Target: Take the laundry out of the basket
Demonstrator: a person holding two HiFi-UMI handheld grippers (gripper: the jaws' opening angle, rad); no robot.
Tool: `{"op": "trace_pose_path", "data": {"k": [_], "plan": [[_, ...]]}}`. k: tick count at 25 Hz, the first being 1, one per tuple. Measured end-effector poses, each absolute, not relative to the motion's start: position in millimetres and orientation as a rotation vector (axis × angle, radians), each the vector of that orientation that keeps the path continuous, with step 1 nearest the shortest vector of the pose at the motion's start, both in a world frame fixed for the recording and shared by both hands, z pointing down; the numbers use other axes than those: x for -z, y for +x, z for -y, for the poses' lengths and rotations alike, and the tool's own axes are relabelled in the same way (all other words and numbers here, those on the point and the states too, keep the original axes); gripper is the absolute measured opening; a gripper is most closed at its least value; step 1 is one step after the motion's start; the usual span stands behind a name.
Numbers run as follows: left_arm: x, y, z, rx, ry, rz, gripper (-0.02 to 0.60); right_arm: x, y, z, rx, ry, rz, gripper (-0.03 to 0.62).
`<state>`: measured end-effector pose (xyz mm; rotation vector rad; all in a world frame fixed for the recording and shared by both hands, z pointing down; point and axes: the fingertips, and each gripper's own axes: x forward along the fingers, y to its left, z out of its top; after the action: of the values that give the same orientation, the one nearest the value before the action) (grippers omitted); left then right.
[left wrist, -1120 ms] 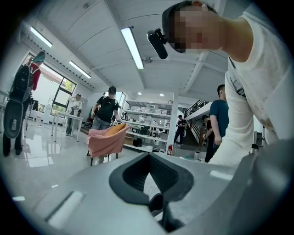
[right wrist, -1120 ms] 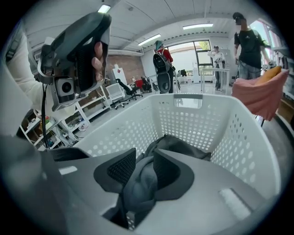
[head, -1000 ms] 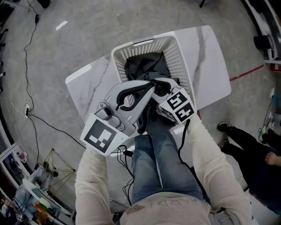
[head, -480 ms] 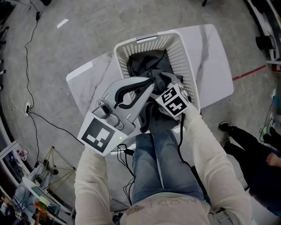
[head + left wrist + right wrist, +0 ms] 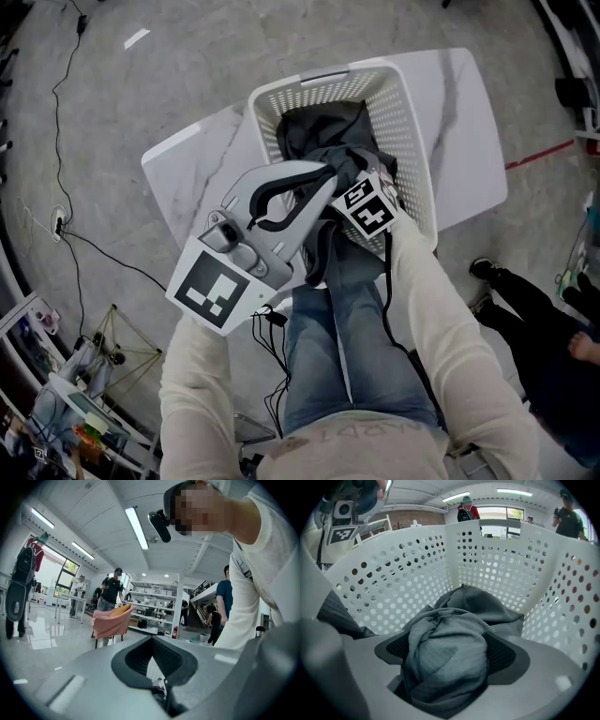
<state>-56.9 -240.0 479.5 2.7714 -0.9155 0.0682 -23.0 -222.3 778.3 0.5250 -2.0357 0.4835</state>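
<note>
A white perforated laundry basket (image 5: 281, 94) stands on a white marble table (image 5: 187, 178) with dark laundry (image 5: 323, 131) inside. My left gripper (image 5: 326, 180) is raised above the basket's near rim. It is shut on a dark garment (image 5: 319, 248) that hangs down toward my legs. In the left gripper view its jaws (image 5: 157, 686) are nearly together, with a dark scrap between them. My right gripper (image 5: 447, 656) reaches inside the basket (image 5: 487, 555) and is shut on a bunched grey-green garment (image 5: 445, 644). More grey cloth (image 5: 487, 606) lies behind it on the basket's floor.
My jeans-clad legs (image 5: 342, 328) press against the table's near edge. Cables (image 5: 56, 103) trail over the concrete floor at left. Another person's shoe (image 5: 483, 270) and a red floor line (image 5: 539, 155) lie at right. People (image 5: 111, 590) and a pink chair (image 5: 110, 623) stand far off.
My right gripper has pushed further forward into the basket. The left gripper has stayed raised with the dark garment hanging from it.
</note>
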Motion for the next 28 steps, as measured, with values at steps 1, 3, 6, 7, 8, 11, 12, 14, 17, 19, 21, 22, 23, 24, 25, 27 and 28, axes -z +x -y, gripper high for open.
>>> {"op": "trace_pose_path", "data": {"k": [1,3,6,7,8,11,12,14,17,19,21,22,23,24,25,27,28], "plan": [[-480.1,-58.2,241.5,-0.067,2.769,0.917,0.002,-782.3,-24.9,222.6,-0.492,0.515,2.021,0.539],[-481.0,-60.9,244.1,-0.066,2.763,0.921,0.002,-789.4,-28.8,222.6,-0.511,0.492,1.985,0.543],[-483.3,-65.8,247.4,-0.072,2.751,0.926,0.001,-793.1,-32.9,224.4,-0.538,0.467,1.931,0.506],[-484.0,-67.8,247.8,-0.073,2.748,0.929,0.001,-792.0,-34.3,224.4,-0.543,0.467,1.923,0.477],[-484.5,-69.7,247.9,-0.074,2.746,0.932,0.002,-790.0,-35.8,223.5,-0.545,0.472,1.924,0.432],[-484.6,-72.6,247.7,-0.072,2.743,0.943,0.002,-779.8,-37.9,220.1,-0.529,0.498,1.96,0.325],[-484.1,-72.3,247.7,-0.071,2.744,0.945,0.002,-775.0,-37.1,220.3,-0.521,0.507,1.979,0.297],[-482.7,-71.3,247.3,-0.073,2.748,0.946,0.002,-764.1,-34.9,221.6,-0.517,0.529,2.015,0.247],[-478.8,-70.5,246.4,-0.08,2.752,0.951,0.002,-749.8,-32.9,222.2,-0.546,0.57,2.055,0.199],[-475.8,-68.4,245.1,-0.085,2.754,0.953,0.002,-740.8,-30.1,224.4,-0.562,0.603,2.084,0.178],[-472.4,-66.4,243.9,-0.088,2.76,0.955,0.002,-731.2,-27.2,226.9,-0.585,0.635,2.111,0.143],[-470.4,-65.5,243.1,-0.087,2.764,0.957,0.002,-726.8,-25.9,227.0,-0.6,0.645,2.12,0.141],[-468.3,-64.5,242.0,-0.086,2.768,0.957,0.002,-722.8,-24.9,226.7,-0.613,0.653,2.128,0.14],[-466.3,-63.3,240.8,-0.086,2.772,0.956,0.002,-718.6,-24.1,226.3,-0.621,0.659,2.137,0.138],[-464.3,-62.2,239.9,-0.087,2.776,0.955,0.002,-713.9,-23.7,226.4,-0.626,0.666,2.148,0.138],[-460.8,-60.5,239.4,-0.088,2.783,0.954,0.002,-702.0,-24.0,229.4,-0.63,0.684,2.177,0.137],[-459.3,-59.9,239.5,-0.088,2.787,0.955,0.002,-695.1,-24.5,231.9,-0.629,0.694,2.195,0.137]]}}
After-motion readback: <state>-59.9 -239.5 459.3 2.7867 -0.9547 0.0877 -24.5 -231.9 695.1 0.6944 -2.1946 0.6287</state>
